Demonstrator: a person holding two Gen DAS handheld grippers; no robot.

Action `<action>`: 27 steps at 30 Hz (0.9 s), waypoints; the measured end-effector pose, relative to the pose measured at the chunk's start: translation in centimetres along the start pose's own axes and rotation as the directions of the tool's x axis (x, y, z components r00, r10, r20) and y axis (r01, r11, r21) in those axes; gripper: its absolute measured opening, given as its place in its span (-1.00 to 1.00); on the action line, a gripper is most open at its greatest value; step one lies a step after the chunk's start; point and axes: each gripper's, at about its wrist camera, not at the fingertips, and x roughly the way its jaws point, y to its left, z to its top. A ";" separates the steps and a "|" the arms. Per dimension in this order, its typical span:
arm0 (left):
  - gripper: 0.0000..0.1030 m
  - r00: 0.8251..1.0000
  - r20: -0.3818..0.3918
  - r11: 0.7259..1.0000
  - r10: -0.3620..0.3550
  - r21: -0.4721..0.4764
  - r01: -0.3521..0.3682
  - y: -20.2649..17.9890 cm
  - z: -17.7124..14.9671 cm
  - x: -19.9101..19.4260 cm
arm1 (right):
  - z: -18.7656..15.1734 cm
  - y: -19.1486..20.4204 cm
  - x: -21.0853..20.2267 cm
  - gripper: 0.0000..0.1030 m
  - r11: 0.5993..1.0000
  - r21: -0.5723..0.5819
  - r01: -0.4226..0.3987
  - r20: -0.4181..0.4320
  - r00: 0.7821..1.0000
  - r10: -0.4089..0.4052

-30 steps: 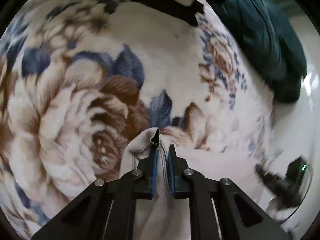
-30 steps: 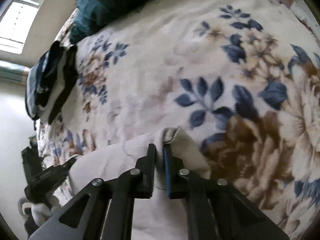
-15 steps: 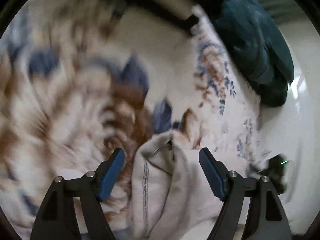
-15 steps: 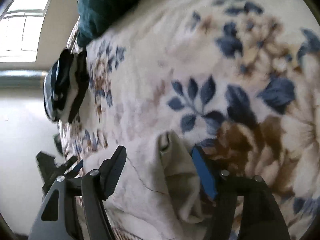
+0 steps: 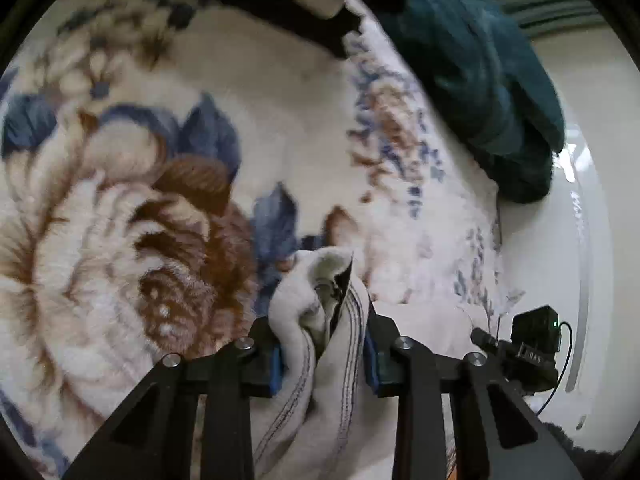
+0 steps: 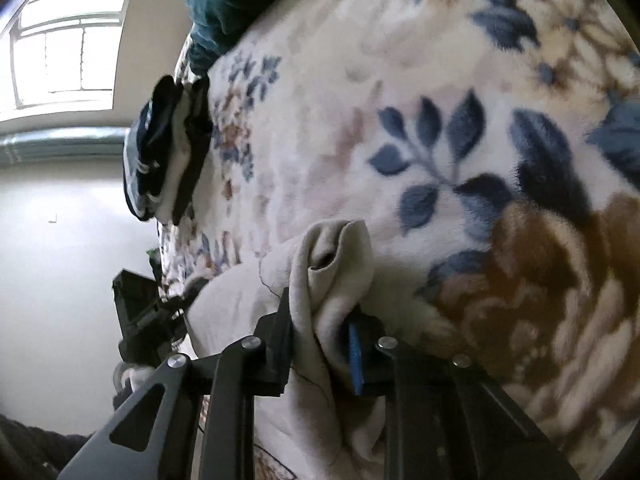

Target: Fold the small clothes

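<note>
A small cream garment (image 5: 320, 352) with stitched seams lies on a floral fleece blanket (image 5: 120, 220). My left gripper (image 5: 324, 356) is shut on a thick bunched corner of it, the fabric filling the gap between the blue pads. In the right wrist view the same cream garment (image 6: 328, 280) is bunched between the fingers of my right gripper (image 6: 320, 344), which is shut on another corner. Each gripper shows at the edge of the other's view: the right gripper (image 5: 520, 348) and the left gripper (image 6: 140, 312).
A dark teal blanket (image 5: 480, 80) is heaped at the far edge of the bed. A stack of folded dark and white clothes (image 6: 168, 148) lies near the blanket edge. A white wall (image 6: 60, 260) and a window (image 6: 68, 40) lie beyond.
Both grippers held thin garment corners, then opened half a second ago. Now both have closed again on thicker bunches of the cream fabric.
</note>
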 end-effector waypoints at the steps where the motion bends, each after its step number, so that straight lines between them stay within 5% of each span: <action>1: -0.48 1.000 0.006 1.000 -0.002 0.009 0.002 -0.3 -0.2 -0.4 | -0.1 0.5 -0.4 -0.58 1.000 -0.004 -0.003 0.010 1.000 0.003; 9: -0.49 0.991 0.122 0.997 -0.046 0.065 0.038 -2.6 1.5 -8.5 | -1.4 8.6 -1.9 -0.63 0.994 -0.109 0.026 0.071 0.997 -0.018; 14: -0.49 0.979 0.200 0.994 -0.047 0.107 0.026 -3.6 5.6 -15.4 | -1.1 16.4 -2.1 -0.63 0.983 -0.184 0.008 0.104 0.994 0.011; 21: -0.49 0.949 0.315 0.981 -0.022 0.190 -0.041 -4.5 16.1 -24.3 | 3.2 29.6 0.6 -0.63 0.961 -0.272 -0.044 0.139 0.987 0.084; 27: -0.48 0.930 0.367 0.967 0.019 0.230 -0.110 -4.1 27.8 -26.4 | 10.8 38.4 5.2 -0.63 0.949 -0.307 -0.072 0.182 0.974 0.133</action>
